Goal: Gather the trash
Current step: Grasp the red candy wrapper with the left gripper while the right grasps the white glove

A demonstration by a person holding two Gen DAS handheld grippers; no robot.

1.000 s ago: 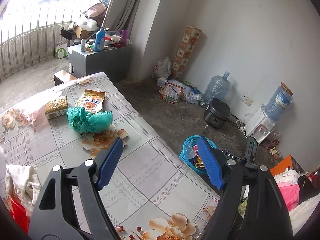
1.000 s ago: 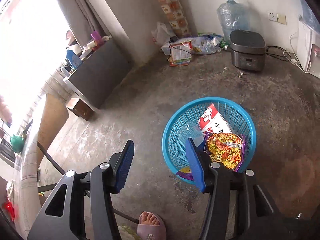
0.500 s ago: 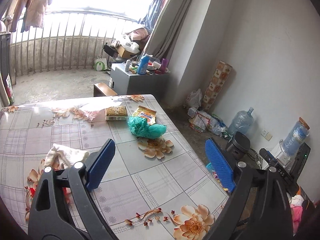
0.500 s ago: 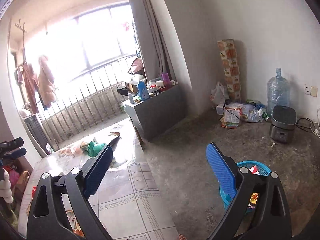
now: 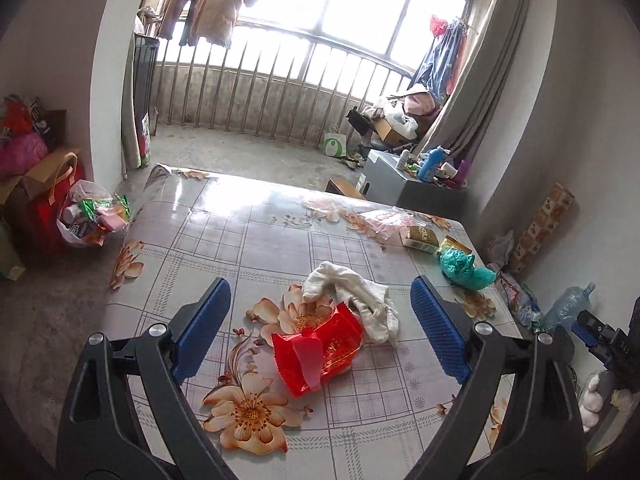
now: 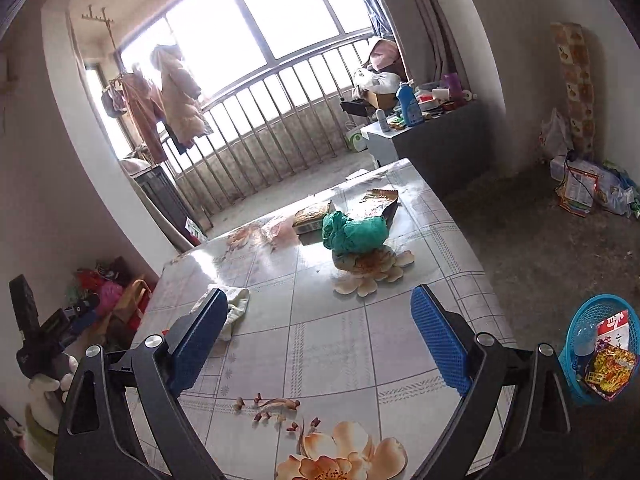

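Note:
A red wrapper [image 5: 320, 352] lies on the flowered table [image 5: 260, 240] just below my left gripper [image 5: 320, 280], which is open and empty. A white cloth [image 5: 352, 296] sits right behind the wrapper. A crumpled green plastic bag [image 5: 464, 270] and snack packets [image 5: 419, 236] lie at the far right corner. My right gripper [image 6: 319, 290] hovers over the table with its jaws wide, closing slightly, nothing between them. The green bag [image 6: 356, 234] lies ahead of it, with a golden packet [image 6: 376, 204] behind. The blue basket [image 6: 600, 344] stands on the floor at the right and holds wrappers.
A grey cabinet [image 6: 432, 144] crowded with bottles stands past the table's far end. A white bag of rubbish [image 5: 92, 216] and red bags sit on the floor at the left. A water jug [image 5: 568, 304] and more litter line the right wall.
The right gripper rose from over the blue basket, swung to face the table and opened wider. The left gripper turned left across the table, bringing the red wrapper and white cloth in front of it.

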